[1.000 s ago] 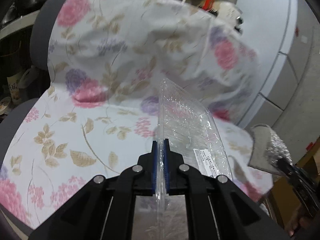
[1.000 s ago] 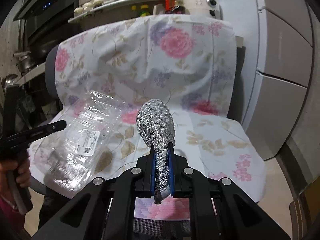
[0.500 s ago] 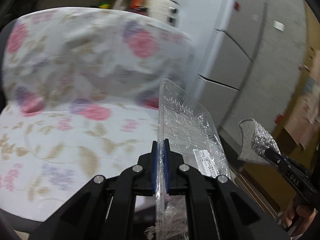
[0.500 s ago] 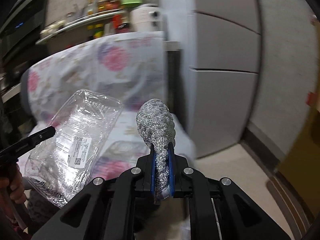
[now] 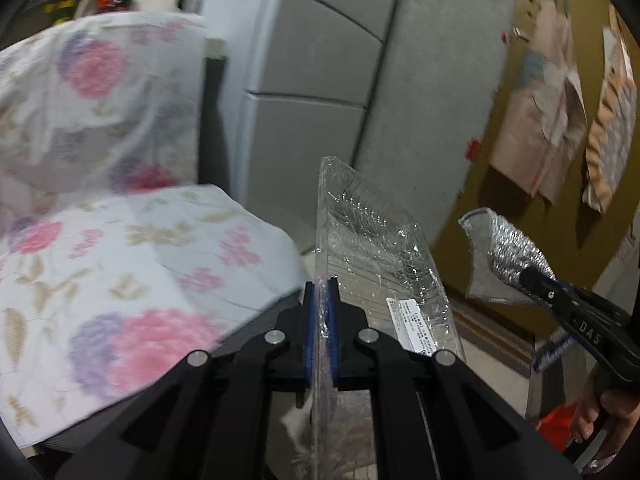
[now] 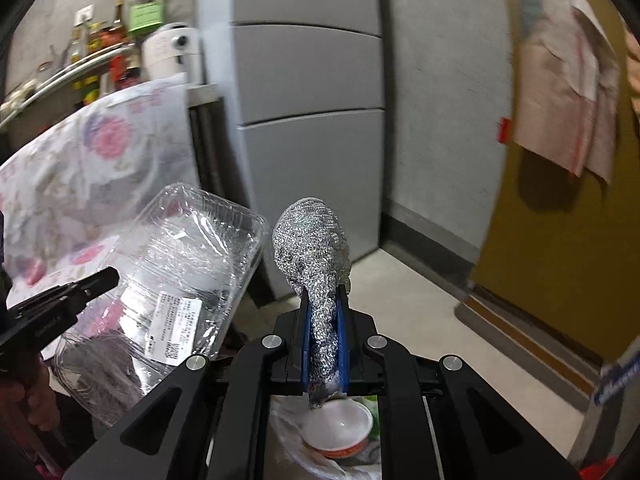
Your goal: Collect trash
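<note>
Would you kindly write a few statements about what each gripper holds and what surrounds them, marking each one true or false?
1. The left gripper is clamped on a clear plastic container. True.
2. The right gripper is empty. False: it pinches a silver foil wad.
3. The container carries a printed label. True.
4. The flowered cloth is plain blue. False: it is white with pink and purple flowers.
5. A bowl lies below the right gripper. True.

A clear plastic tray (image 6: 160,276) bears a white label with black print. The crumpled foil (image 6: 312,248) is glittering silver. Both black tools have blue pads. The chair cover (image 5: 120,260) is white with pink and purple flowers. Grey fridge (image 6: 312,120), mustard-yellow door (image 6: 560,280).
</note>
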Demonstrator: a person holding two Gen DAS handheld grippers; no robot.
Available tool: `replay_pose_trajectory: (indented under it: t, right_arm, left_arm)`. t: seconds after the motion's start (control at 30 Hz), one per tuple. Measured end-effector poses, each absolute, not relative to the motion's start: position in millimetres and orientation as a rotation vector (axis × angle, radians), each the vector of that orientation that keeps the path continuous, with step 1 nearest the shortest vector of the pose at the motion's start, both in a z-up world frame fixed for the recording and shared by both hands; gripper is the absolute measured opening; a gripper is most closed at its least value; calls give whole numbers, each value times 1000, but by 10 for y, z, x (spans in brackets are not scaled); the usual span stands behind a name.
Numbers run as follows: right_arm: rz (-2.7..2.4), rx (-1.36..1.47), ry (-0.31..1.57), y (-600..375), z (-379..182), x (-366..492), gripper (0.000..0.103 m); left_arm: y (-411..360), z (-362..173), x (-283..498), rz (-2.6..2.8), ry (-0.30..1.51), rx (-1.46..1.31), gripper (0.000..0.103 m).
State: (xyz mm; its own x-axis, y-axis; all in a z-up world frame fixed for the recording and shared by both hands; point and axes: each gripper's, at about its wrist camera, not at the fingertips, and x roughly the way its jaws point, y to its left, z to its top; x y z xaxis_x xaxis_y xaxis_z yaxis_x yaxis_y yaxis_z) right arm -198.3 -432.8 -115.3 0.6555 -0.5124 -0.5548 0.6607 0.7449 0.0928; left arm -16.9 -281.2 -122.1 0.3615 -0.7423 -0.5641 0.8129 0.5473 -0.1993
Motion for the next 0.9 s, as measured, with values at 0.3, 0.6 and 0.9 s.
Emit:
replay_pose_trajectory:
  t: [0.3,0.6,0.9]
  right_arm:
    - [-713,424,636,-4619,-1762,-2042,12]
    - [-728,533,686,-4914,-2098,-2154,37]
    - [-705,507,692,-4811,-1889,-2084,46]
  left_arm:
    - [-3373,-1779,-235,-1008,798,253,4]
    - [-3806,-2086,-307,-1105,889,306,30]
    - [-3532,-1859,-211,-1078,840,265,45]
